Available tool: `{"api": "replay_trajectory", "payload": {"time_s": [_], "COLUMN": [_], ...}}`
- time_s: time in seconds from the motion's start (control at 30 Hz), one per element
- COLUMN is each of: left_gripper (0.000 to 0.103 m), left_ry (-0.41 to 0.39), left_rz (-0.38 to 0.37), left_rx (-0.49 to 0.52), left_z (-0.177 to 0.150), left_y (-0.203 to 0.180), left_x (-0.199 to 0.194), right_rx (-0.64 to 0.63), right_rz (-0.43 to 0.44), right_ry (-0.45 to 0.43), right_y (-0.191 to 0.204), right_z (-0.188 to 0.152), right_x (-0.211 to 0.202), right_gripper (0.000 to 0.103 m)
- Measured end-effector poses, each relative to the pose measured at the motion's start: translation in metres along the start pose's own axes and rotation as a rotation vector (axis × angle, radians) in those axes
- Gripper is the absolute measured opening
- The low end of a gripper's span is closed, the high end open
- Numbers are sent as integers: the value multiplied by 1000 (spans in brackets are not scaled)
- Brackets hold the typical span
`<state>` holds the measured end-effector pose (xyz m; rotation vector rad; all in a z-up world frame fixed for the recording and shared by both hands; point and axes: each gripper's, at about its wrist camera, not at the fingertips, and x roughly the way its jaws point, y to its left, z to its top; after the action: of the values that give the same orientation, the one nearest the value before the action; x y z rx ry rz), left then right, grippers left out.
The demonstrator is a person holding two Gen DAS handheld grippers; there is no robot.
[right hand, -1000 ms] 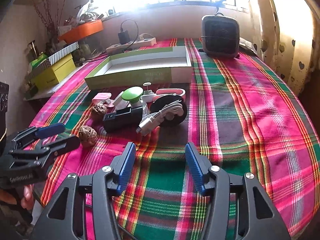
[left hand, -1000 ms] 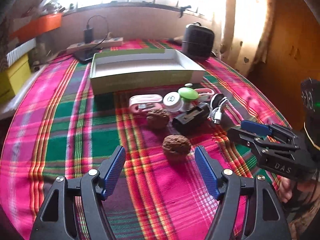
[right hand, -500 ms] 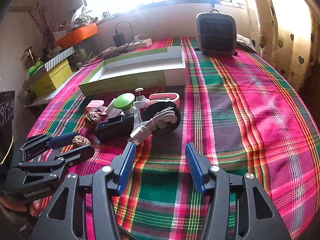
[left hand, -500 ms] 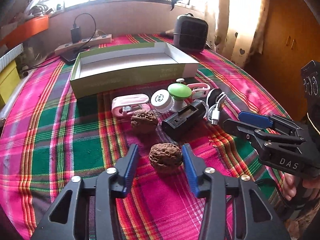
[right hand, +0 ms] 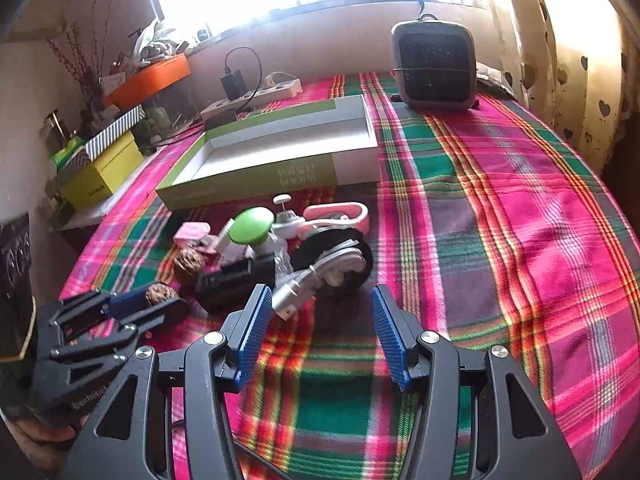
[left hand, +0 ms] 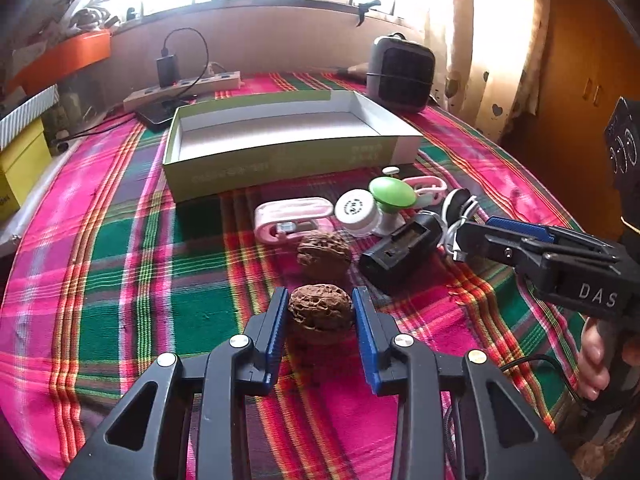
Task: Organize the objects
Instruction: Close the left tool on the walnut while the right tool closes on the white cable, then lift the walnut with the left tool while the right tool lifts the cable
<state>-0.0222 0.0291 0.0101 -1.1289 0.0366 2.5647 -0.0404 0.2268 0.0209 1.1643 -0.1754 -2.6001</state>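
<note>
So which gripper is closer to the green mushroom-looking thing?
Right. The right gripper hangs open just in front of the pile holding the green-capped thing. The left gripper sits farther back, its jaws closing around a walnut.

Both wrist cameras look steeply down, near, sharing the box (left hand: 280,168).

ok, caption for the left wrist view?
Left gripper fingers closing around the nearer walnut on the plaid tablecloth, empty box beyond.
</note>
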Motion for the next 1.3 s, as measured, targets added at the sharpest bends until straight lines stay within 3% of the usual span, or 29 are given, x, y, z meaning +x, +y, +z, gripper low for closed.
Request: {"api": "replay_trajectory", "payload": {"time_s": [0.3,0.57,0.93,1.3], "left_gripper": [31,31,31,31], "left_ry": [-1,-2,-3,-3], "left_rz": [-8,-19,-26,-18], "left_rx": [-24,-43,-54,-54], "left_z": [2,2,3,3], "left_y": [8,11,12,14], "left_x": [1,2,2,2], "right_rx": [99,107,93,-35], "right_rz": [-33,-41,-30,-44], "right_ry": [33,29,8,59], "right_y": [-1,-4,-9,-2], "right_z": [11,11,7,2], "right_x": [15,14,-2,-4], "right_gripper": [52,31,30,30]}}
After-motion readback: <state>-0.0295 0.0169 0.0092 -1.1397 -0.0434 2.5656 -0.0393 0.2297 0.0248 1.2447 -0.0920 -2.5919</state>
